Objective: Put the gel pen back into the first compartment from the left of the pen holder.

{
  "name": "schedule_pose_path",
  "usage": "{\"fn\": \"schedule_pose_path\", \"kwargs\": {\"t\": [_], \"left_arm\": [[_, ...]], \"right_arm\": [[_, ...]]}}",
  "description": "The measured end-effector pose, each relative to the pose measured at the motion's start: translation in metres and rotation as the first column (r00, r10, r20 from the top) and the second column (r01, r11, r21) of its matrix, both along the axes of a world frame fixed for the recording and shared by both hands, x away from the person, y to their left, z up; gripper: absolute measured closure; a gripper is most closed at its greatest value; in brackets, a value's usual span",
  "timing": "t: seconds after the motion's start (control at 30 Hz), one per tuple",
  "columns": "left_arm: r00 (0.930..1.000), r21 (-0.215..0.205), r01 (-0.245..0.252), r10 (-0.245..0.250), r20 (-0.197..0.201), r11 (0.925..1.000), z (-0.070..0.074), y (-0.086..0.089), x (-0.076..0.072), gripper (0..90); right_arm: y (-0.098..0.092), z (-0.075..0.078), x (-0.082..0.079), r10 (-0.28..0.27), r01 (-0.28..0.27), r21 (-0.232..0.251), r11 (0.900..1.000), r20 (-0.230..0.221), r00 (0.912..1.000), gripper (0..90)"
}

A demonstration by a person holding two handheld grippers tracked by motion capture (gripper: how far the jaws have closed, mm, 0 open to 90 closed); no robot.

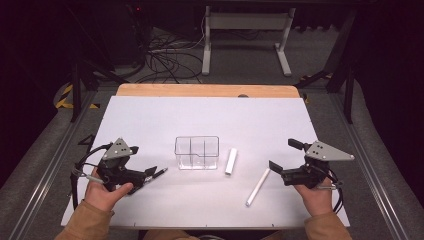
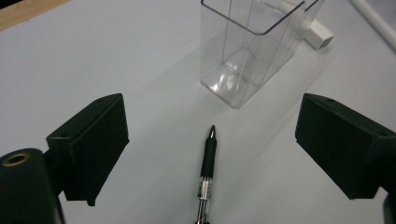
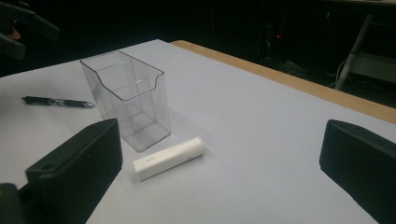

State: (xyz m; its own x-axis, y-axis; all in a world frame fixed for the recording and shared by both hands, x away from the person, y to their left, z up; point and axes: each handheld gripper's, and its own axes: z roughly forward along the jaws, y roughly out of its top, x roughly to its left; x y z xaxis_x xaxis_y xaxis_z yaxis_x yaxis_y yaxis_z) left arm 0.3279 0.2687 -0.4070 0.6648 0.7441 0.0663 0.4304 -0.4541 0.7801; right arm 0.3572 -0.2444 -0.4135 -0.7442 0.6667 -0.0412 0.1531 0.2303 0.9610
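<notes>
Left gripper [image 1: 150, 175] at lower left of high view, jaws wide, nothing clamped. Pen [image 2: 208, 161] flat on table [image 1: 150, 115] between jaws, tip toward clear organizer [image 1: 197, 152] at centre. Pen looks light, stiff, slick, likely to roll; grip rubber barrel crosswise. Right gripper [image 1: 282, 159] also wide, empty.

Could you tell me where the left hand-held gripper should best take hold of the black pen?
Grip the pen across its black grip section, coming straight down from above. It lies flat on the table, lengthwise between the open left hand-held gripper.
</notes>
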Motion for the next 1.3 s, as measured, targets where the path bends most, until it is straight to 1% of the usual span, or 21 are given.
{"fn": "schedule_pose_path", "kwargs": {"t": [0.17, 0.2, 0.23, 0.27, 0.3, 0.37, 0.43, 0.53, 0.6, 0.63, 0.7, 0.77, 0.87, 0.93, 1.03, 1.07, 1.17, 1.2, 1.23, 1.27, 1.3], "left_arm": [[0.9988, 0.064, 0.015, -0.012, -0.048, 0.9978, 0.000, -0.006, 0.002, 12.7], [0.9985, 0.074, 0.009, -0.005, -0.055, 0.9972, 0.000, -0.007, 0.003, 12.9], [0.9972, 0.079, 0.012, -0.006, -0.074, 0.9968, 0.000, -0.009, 0.004, 14.2], [0.9963, 0.095, 0.019, -0.010, -0.085, 0.9953, -0.001, -0.009, 0.006, 14.2], [0.9946, 0.097, 0.019, -0.009, -0.104, 0.9951, -0.002, -0.011, 0.007, 14.7], [0.9929, 0.114, 0.022, -0.008, -0.119, 0.9932, -0.003, -0.013, 0.010, 15.6], [0.9892, 0.119, 0.028, -0.010, -0.146, 0.9925, -0.004, -0.015, 0.012, 17.1], [0.9860, 0.132, 0.013, 0.009, -0.166, 0.9912, -0.004, -0.016, 0.014, 18.2], [0.9809, 0.122, 0.015, 0.009, -0.194, 0.9924, -0.004, -0.017, 0.015, 18.7], [0.9802, 0.127, 0.009, 0.017, -0.197, 0.9918, -0.004, -0.017, 0.016, 19.3], [0.9722, 0.119, 0.003, 0.025, -0.233, 0.9928, -0.005, -0.017, 0.018, 20.6], [0.9682, 0.115, 0.000, 0.028, -0.249, 0.9934, -0.005, -0.016, 0.018, 21.1], [0.9666, 0.120, 0.000, 0.031, -0.254, 0.9927, -0.005, -0.016, 0.019, 22.7], [0.9681, 0.131, 0.006, 0.027, -0.249, 0.9913, -0.006, -0.016, 0.019, 23.7], [0.9729, 0.165, 0.012, 0.026, -0.230, 0.9862, -0.007, -0.019, 0.018, 26.5], [0.9743, 0.183, 0.018, 0.024, -0.224, 0.9829, -0.007, -0.019, 0.018, 27.4], [0.9763, 0.209, 0.010, 0.035, -0.213, 0.9779, -0.009, -0.021, 0.018, 29.5], [0.9741, 0.209, 0.009, 0.038, -0.223, 0.9779, -0.010, -0.022, 0.018, 30.6], [0.9737, 0.213, 0.015, 0.034, -0.225, 0.9769, -0.011, -0.022, 0.019, 32.0], [0.9712, 0.221, 0.015, 0.039, -0.235, 0.9751, -0.011, -0.023, 0.019, 34.5], [0.9666, 0.222, 0.025, 0.033, -0.254, 0.9747, -0.013, -0.023, 0.020, 38.3]], "right_arm": [[0.000, -0.003, 0.000, 0.006, -0.006, 0.001, 1.000, -0.015, 0.9999, 0.0], [0.000, -0.004, 0.000, 0.008, -0.008, -0.001, 1.000, -0.017, 0.9998, 0.0], [0.000, -0.004, -0.001, 0.008, -0.008, -0.003, 1.000, -0.019, 0.9998, 0.0], [0.000, -0.004, -0.001, 0.008, -0.008, -0.003, 1.000, -0.019, 0.9998, 0.0], [0.000, -0.004, 0.000, 0.010, -0.010, -0.002, 1.000, -0.018, 0.9998, 0.0], [0.000, -0.004, 0.000, 0.013, -0.013, -0.001, 1.000, -0.019, 0.9997, 0.0], [0.001, -0.005, 0.001, 0.013, -0.013, -0.006, 1.000, -0.024, 0.9996, 0.0], [0.001, -0.006, 0.001, 0.015, -0.015, -0.013, 1.000, -0.028, 0.9995, 0.0], [0.001, -0.006, 0.001, 0.017, -0.017, -0.012, 1.000, -0.029, 0.9994, 0.0], [0.001, -0.006, 0.001, 0.017, -0.017, -0.013, 1.000, -0.029, 0.9994, 0.0], [0.001, -0.007, 0.002, 0.019, -0.019, -0.015, 1.000, -0.031, 0.9993, 0.0], [0.001, -0.007, 0.001, 0.023, -0.023, -0.015, 1.000, -0.031, 0.9992, 0.0], [0.002, -0.007, 0.001, 0.025, -0.025, -0.017, 1.000, -0.031, 0.9992, 0.0], [0.002, -0.007, 0.001, 0.024, -0.024, -0.016, 1.000, -0.033, 0.9992, 0.0], [0.002, -0.008, 0.002, 0.027, -0.028, -0.017, 0.999, -0.037, 0.9990, 0.0], [0.002, -0.008, 0.002, 0.029, -0.029, -0.018, 0.999, -0.037, 0.9989, 0.0], [0.003, -0.009, 0.002, 0.029, -0.030, -0.026, 0.999, -0.045, 0.9986, 0.0], [0.003, -0.009, 0.002, 0.030, -0.031, -0.025, 0.999, -0.045, 0.9985, 0.0], [0.004, -0.009, 0.002, 0.032, -0.033, -0.025, 0.999, -0.044, 0.9985, 0.0], [0.004, -0.009, 0.002, 0.032, -0.033, -0.025, 0.999, -0.042, 0.9986, 0.0], [0.004, -0.009, 0.002, 0.034, -0.035, -0.025, 0.999, -0.042, 0.9985, 0.0]]}}
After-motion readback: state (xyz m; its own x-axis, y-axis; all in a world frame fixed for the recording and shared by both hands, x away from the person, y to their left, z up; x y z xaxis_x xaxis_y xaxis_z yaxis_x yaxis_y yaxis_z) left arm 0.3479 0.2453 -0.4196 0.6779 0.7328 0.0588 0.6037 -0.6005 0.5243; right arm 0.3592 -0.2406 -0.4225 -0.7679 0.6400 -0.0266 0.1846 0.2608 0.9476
